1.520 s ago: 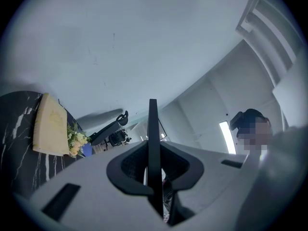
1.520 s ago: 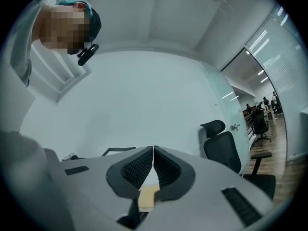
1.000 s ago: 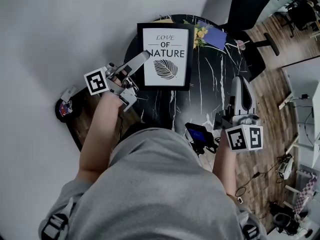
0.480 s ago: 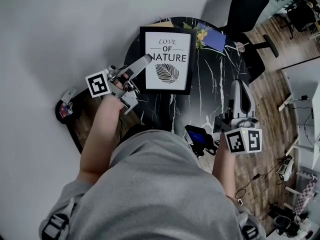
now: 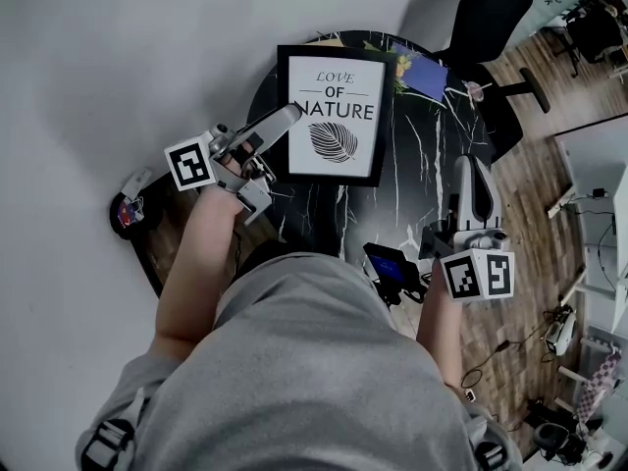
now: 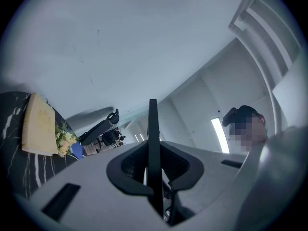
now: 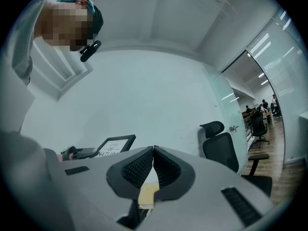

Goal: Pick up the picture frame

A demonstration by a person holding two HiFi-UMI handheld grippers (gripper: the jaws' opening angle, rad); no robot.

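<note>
Far left, on the floor: small red-and-blue object [image 5: 126,212], too small to identify.

Left gripper [image 5: 287,116] is clamped on the left edge of the picture frame [image 5: 339,116]. In the left gripper view the frame [image 6: 153,129] runs edge-on as a thin dark strip straight between the pads, jaws narrow and pressing on it [image 6: 153,172]. That gripper is angled upward.

The frame sits over the left part of the round dark marbled surface [image 5: 422,165], print facing up, text "LOVE OF NATURE" over a leaf. Can't tell whether its far edge is clear of the surface.

Behind the frame's top right corner: flowers [image 5: 400,64] and a blue card [image 5: 424,75].

Near edge of the surface, centre: a dark device [image 5: 388,263] with a blue glow.

Right gripper [image 5: 471,165] is at the right side of the surface, well apart from the frame. Its jaws are closed tip to tip on nothing [image 7: 153,150].

Top right: black office chair [image 5: 486,18] on the wood floor.
</note>
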